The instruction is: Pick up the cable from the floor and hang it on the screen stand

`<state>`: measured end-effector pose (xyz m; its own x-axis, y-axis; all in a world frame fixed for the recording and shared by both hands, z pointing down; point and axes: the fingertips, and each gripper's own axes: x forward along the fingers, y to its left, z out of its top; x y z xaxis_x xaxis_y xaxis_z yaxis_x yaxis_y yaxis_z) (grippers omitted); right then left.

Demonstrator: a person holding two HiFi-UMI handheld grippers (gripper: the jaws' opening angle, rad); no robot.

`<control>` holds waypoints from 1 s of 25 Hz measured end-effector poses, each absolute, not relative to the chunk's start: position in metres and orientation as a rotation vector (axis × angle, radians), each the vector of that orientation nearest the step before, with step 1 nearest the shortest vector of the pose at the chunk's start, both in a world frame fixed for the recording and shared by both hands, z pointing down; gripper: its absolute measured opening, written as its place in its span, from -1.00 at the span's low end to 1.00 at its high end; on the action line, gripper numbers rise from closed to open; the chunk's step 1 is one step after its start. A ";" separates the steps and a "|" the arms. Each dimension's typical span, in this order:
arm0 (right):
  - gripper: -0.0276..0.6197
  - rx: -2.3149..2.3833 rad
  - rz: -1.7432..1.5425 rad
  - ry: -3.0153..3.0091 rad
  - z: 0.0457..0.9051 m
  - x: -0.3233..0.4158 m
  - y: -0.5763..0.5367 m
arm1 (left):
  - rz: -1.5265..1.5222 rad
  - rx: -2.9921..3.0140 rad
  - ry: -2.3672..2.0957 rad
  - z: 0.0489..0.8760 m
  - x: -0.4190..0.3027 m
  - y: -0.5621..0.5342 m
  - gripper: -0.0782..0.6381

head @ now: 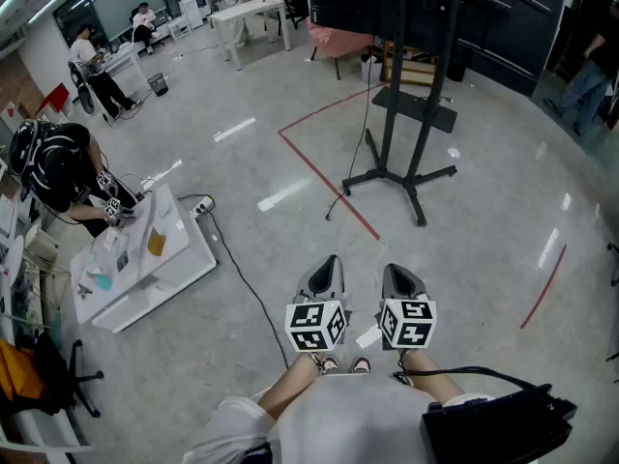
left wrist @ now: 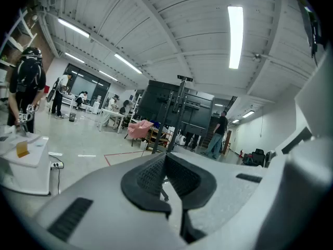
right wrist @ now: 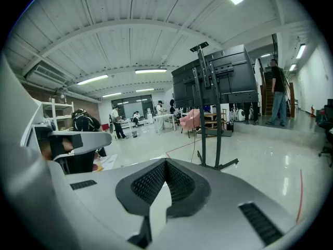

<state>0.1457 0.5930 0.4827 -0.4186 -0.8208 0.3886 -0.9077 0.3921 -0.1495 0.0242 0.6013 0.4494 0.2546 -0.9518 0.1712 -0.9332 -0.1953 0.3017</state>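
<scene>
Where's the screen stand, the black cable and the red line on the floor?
screen stand (head: pixel 391 104), head view, on its left upright pole.
black cable (head: pixel 363 129), head view, on the stretch hanging beside the stand.
red line (head: pixel 329 184), head view, midway along the long diagonal stripe.

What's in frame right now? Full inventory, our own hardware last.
screen stand: one, black, floor ahead
dangling cable: one, black, down the stand's left side, end on the floor
floor cable: one, black, from the power strip towards the wearer's feet
power strip: one, white, floor by the low table
low table: one, white, left, small items on top
tape lines: red, floor beside the stand and at right
chair: one, pink, behind the stand
crouching person: one, in black, at the low table; others further back
left hand-held gripper: grey, shut, empty
right hand-held gripper: grey, shut, empty
</scene>
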 end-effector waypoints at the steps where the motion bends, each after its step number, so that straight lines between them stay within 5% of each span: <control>1: -0.86 1.523 0.500 -2.399 0.485 0.144 0.592 | -0.076 2.188 -1.731 0.451 0.023 0.600 -0.77; 25: -0.86 1.616 0.653 -2.311 0.520 0.102 0.529 | 0.003 2.145 -1.742 0.486 -0.058 0.539 -0.77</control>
